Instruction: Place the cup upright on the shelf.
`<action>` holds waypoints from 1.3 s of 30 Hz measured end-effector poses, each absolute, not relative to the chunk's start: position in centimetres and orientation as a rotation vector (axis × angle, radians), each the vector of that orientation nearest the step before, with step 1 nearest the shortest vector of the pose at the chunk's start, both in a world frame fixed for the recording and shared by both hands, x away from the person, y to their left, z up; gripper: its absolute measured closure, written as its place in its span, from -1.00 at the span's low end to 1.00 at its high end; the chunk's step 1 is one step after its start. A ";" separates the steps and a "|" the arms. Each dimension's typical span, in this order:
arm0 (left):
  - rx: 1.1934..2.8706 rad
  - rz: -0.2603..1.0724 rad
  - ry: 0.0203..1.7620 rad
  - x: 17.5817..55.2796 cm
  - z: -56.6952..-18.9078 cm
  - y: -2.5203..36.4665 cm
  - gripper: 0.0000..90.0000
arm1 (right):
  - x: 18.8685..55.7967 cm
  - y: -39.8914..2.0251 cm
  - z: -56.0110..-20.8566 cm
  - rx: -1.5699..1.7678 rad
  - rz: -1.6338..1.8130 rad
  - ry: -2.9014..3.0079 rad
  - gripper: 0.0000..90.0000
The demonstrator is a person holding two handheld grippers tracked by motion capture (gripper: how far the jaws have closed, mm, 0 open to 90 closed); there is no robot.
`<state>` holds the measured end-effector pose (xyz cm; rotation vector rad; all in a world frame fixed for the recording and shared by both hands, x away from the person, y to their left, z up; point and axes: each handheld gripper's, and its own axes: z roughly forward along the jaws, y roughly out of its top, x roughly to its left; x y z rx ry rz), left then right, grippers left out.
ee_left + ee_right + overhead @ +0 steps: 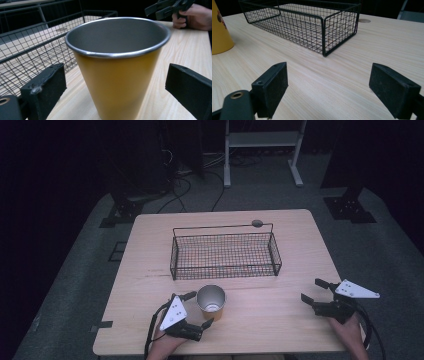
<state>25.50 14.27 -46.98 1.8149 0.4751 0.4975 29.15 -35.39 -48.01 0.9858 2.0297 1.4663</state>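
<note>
Yellow cup (211, 303), lower centre: flanked by the spread left gripper (199, 309), not yet pinched. Wire basket (225, 254), mid-frame: seen unfilled. Right gripper (313, 291), lower right: spread, nothing held.

The wire basket (225, 255) blocks the table's (300, 235) middle, toward the far edge; the yellow cup (211, 302) stands upright just before it, near the front edge; bare wood lies open along the right edge and both far corners.
</note>
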 end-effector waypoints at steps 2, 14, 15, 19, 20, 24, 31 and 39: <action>1.815 0.491 0.481 25.8 -47.0 14.0 -0.94 | 29.1 -35.3 -48.0 0.983 1.462 2.031 -0.68; 1.800 0.458 0.463 27.0 -46.8 12.5 -0.79 | 29.1 -35.4 -48.0 0.985 1.464 2.031 -0.68; 1.796 0.462 0.459 27.0 -46.7 12.5 -0.79 | 29.1 -35.4 -48.0 0.983 1.464 2.032 -0.68; 1.788 0.454 0.468 27.1 -46.7 12.6 -0.71 | 29.1 -35.3 -48.0 0.982 1.463 2.032 -0.68; 1.787 0.451 0.469 27.1 -46.7 12.6 -0.71 | 29.1 -35.3 -48.0 0.982 1.465 2.033 -0.68; 1.782 0.438 0.469 27.0 -46.5 12.5 -0.70 | 29.1 -35.3 -48.0 0.983 1.463 2.033 -0.68; 1.754 0.436 0.450 27.2 -45.2 12.2 -0.70 | 29.2 -35.3 -48.0 0.985 1.463 2.032 -0.68; 1.737 0.429 0.456 28.2 -43.8 11.9 -0.70 | 29.2 -35.4 -48.0 0.985 1.466 2.032 -0.68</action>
